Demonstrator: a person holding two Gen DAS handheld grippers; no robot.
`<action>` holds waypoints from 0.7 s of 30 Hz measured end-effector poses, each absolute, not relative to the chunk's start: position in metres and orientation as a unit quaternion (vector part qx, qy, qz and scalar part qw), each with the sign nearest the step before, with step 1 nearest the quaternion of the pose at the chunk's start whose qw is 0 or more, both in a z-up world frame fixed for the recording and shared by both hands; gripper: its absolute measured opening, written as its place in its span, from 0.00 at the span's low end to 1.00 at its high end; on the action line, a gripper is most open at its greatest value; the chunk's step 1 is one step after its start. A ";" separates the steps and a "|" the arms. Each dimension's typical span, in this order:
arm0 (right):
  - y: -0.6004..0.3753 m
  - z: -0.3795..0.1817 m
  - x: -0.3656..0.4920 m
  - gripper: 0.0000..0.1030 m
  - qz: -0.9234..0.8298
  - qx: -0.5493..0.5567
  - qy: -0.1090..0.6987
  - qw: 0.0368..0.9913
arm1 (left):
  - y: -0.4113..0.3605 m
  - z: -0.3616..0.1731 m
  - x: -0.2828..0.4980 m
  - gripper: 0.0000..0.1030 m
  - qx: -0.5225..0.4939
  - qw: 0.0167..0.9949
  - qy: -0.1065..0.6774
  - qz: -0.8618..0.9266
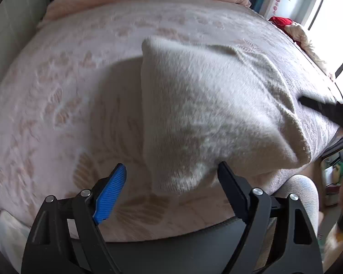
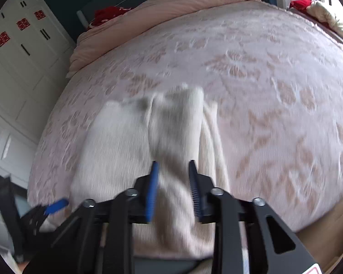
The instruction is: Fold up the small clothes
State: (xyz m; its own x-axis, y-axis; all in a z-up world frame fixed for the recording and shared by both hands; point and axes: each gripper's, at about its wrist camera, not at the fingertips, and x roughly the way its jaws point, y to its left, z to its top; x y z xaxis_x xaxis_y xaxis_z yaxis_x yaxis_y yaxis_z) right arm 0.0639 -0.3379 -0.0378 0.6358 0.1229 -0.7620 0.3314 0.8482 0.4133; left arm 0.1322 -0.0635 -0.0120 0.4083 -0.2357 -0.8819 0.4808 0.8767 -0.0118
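Note:
A white fuzzy garment (image 1: 205, 114) lies folded on the pink patterned bedspread (image 1: 57, 91), close to the bed's near edge. My left gripper (image 1: 171, 169) hovers over its near edge, jaws wide open, with nothing gripped. In the right wrist view the same garment (image 2: 125, 148) is blurred. My right gripper (image 2: 173, 166) hangs over its right part with the jaws partly apart; cloth shows in the gap, but the pads do not seem to press on it. One black finger (image 1: 320, 108) of the right gripper shows by the garment's right corner. The left gripper's blue pad (image 2: 57, 205) is at its left edge.
A pink quilt (image 2: 171, 11) is bunched along the far end of the bed, with red cloth (image 1: 280, 20) and cream fabric at the far right by a bright window. White cupboards (image 2: 18, 57) stand on the left. A pale fuzzy seat (image 1: 297, 194) sits below the near edge.

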 end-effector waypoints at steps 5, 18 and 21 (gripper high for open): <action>-0.339 -0.068 0.129 0.33 -0.063 0.249 0.482 0.838 | -0.067 -0.023 0.135 0.78 0.129 0.821 0.514 -0.212; -0.366 -0.076 0.124 0.17 -0.072 0.281 0.451 0.844 | -0.066 -0.028 0.136 0.81 0.114 0.812 0.524 -0.229; -0.351 -0.041 0.080 0.17 -0.068 0.266 0.409 0.870 | -0.058 -0.011 0.133 0.81 0.097 0.816 0.516 -0.241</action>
State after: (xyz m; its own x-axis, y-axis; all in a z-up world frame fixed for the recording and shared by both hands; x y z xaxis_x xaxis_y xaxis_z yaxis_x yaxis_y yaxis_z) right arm 0.0797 -0.3515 -0.0409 0.6568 0.0995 -0.7475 0.3355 0.8492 0.4078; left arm 0.1329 -0.0578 -0.0107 0.3516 -0.2929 -0.8891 0.4934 0.8651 -0.0899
